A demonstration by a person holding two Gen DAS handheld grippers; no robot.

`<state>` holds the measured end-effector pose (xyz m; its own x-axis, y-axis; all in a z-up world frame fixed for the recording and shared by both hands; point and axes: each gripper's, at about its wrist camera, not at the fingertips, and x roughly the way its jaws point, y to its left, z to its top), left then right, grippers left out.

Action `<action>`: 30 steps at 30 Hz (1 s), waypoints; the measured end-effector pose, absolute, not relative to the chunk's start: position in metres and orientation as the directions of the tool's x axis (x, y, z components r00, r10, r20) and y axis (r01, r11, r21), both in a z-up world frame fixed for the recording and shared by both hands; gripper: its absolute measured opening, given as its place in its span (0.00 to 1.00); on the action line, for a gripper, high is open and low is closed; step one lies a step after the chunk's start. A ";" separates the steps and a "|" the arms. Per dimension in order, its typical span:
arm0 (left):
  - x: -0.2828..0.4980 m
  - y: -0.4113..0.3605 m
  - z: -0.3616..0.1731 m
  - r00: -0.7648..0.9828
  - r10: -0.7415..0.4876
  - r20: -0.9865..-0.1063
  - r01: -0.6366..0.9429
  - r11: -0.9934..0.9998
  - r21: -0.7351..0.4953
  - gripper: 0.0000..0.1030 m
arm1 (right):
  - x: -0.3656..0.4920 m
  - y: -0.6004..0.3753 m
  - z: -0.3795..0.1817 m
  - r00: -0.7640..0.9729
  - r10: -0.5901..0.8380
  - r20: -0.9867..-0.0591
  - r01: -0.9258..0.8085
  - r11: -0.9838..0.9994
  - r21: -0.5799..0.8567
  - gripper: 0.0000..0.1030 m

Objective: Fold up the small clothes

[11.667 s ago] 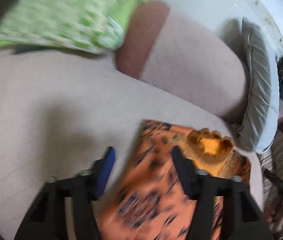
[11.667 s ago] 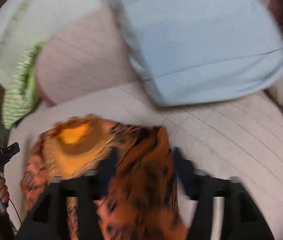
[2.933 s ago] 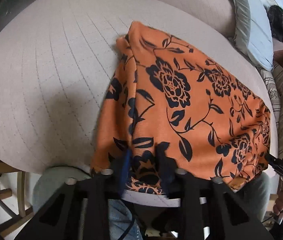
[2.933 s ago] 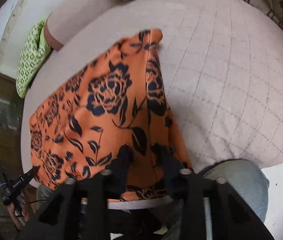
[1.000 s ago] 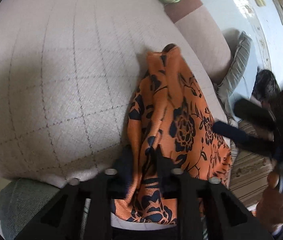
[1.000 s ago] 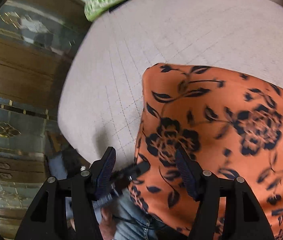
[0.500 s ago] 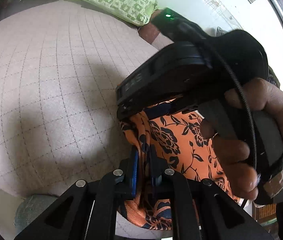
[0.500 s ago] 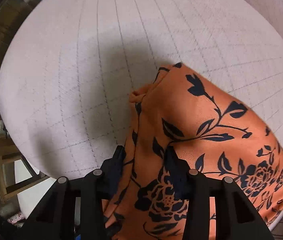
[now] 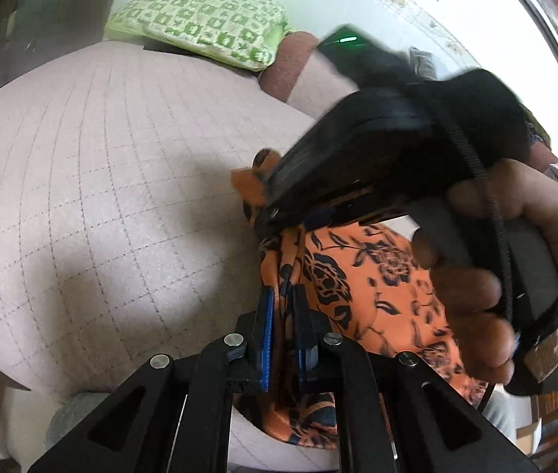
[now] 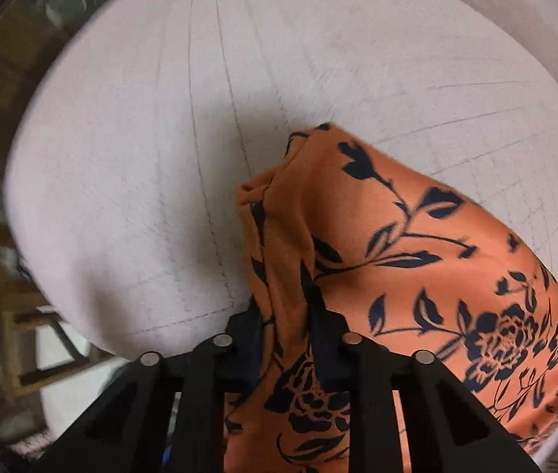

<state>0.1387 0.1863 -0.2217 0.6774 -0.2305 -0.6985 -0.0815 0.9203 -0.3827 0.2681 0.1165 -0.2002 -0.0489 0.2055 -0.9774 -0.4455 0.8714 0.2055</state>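
An orange garment with a black flower print (image 9: 361, 276) lies folded over on the pale quilted cushion (image 9: 101, 181). My left gripper (image 9: 283, 307) is shut on a bunched edge of the garment near the cushion's front. The right gripper, held in a hand (image 9: 495, 260), crosses close in front of the left camera and hides much of the cloth. In the right wrist view my right gripper (image 10: 285, 315) is shut on the garment (image 10: 417, 260) at its left folded edge, and the cloth spreads to the right.
A green patterned pillow (image 9: 204, 27) lies at the back of the cushion beside a brown armrest (image 9: 287, 71). A wooden chair frame (image 10: 15, 315) stands below the cushion's left edge (image 10: 42, 205).
The right gripper has closed on the garment's left edge and drawn nearer to the left gripper. The left gripper stays shut on the cloth. The folded corner has shifted slightly.
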 end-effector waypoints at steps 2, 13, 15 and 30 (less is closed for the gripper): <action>0.127 0.179 -0.195 0.695 -0.250 -0.674 -0.050 0.918 -0.393 0.07 | 0.266 0.091 -0.175 -0.030 0.315 -0.949 -0.418 0.858 0.298 0.17; 0.088 0.020 -0.056 0.681 -0.363 -0.637 0.305 0.930 -0.204 0.07 | 0.243 -0.149 -0.068 0.197 0.762 -0.616 -0.309 0.645 0.699 0.17; 0.090 -0.013 -0.050 0.642 -0.397 -0.656 0.368 0.910 -0.190 0.07 | 0.236 -0.210 -0.071 0.251 0.792 -0.556 -0.267 0.609 0.747 0.17; 0.134 -0.178 -0.135 0.333 -0.376 -0.865 0.510 0.843 -0.170 0.08 | 0.232 -0.407 -0.243 0.366 0.805 -0.466 0.136 0.450 0.883 0.17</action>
